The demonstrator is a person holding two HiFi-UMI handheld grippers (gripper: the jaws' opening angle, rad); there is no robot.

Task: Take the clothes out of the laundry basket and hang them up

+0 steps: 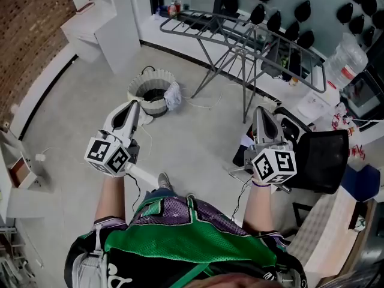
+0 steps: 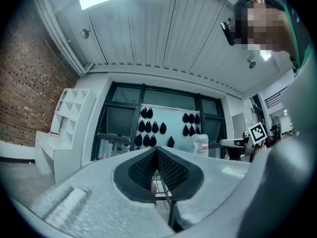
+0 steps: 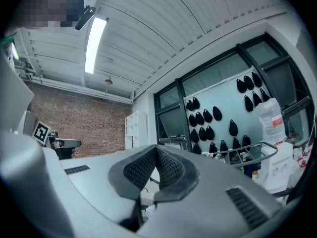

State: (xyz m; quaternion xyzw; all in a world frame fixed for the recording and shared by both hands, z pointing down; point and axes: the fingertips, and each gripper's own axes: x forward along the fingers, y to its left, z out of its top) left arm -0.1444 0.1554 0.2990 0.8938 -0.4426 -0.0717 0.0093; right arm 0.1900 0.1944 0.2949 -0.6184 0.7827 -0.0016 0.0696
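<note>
Closest in, the person wore a green and purple shirt point(image 1: 180, 233), and both arms reached out in front. Each hand held one tool, and the two tools were well apart, side by side, both pointing forward.

The left tool point(image 1: 133, 105) had its two jaws pressed together. Its dark bumpy pads point(image 2: 171, 170) met at the tip, and nothing was pinched between them. The right tool point(image 1: 259, 110) was the same: its jaws were pressed together, its pads point(image 3: 171, 165) touched at the tip, and it carried nothing.

Under both tools was the bare grey floor point(image 1: 78, 119). A black chair point(image 1: 324, 161) stood just to the outer side of the right tool.

The white round laundry basket point(image 1: 139, 101) sat on the floor right in front of the left tool, lower than its tip. Dark clothes point(image 1: 155, 93) lay inside it. One white cloth point(image 1: 173, 96) hung over the basket's side, the side nearer the right tool. No tool touched the basket or the clothes.

Farther on, past the basket and ahead of the right tool, stood a grey drying rack point(image 1: 240, 32) on crossed legs.

A white shelf point(image 1: 102, 23) stood far ahead of the left tool, beside a brick wall point(image 1: 27, 35). Behind the rack, a pale wall carried many black drop-shaped things point(image 1: 300, 11). A big clear water bottle point(image 1: 347, 62) stood far off on the right tool's side.
</note>
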